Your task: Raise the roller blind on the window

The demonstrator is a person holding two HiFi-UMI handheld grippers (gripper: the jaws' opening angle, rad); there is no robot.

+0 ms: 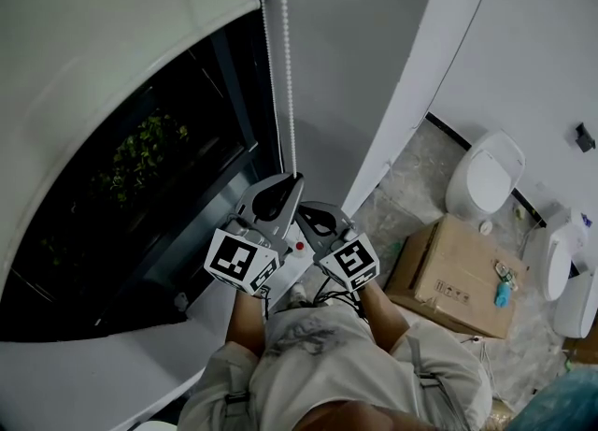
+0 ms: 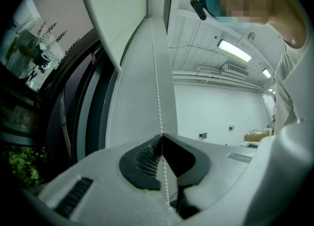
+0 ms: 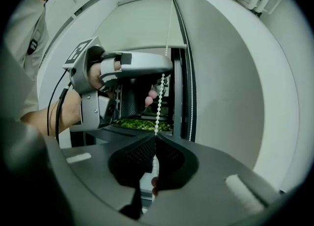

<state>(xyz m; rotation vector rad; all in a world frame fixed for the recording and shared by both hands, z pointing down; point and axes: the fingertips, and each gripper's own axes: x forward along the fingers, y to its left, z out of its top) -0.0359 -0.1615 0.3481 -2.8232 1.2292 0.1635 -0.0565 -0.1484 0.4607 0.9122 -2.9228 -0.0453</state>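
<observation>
The white roller blind (image 1: 84, 55) covers the upper part of the dark window (image 1: 159, 195). Its white bead chain (image 1: 288, 74) hangs down the window's right side. My left gripper (image 1: 291, 179) is shut on the bead chain (image 2: 158, 97), which passes between its closed tips. My right gripper (image 1: 304, 214) sits just below and to the right, also shut on the bead chain (image 3: 159, 102). In the right gripper view the left gripper (image 3: 169, 68) grips the chain just above. A second strand (image 3: 190, 112) hangs free by the frame.
A white wall (image 1: 374, 64) rises right of the window. On the floor at right stand a cardboard box (image 1: 453, 275) and white toilet fixtures (image 1: 486, 177). Green plants (image 1: 140, 153) show outside the glass. A white sill (image 1: 112, 364) runs below.
</observation>
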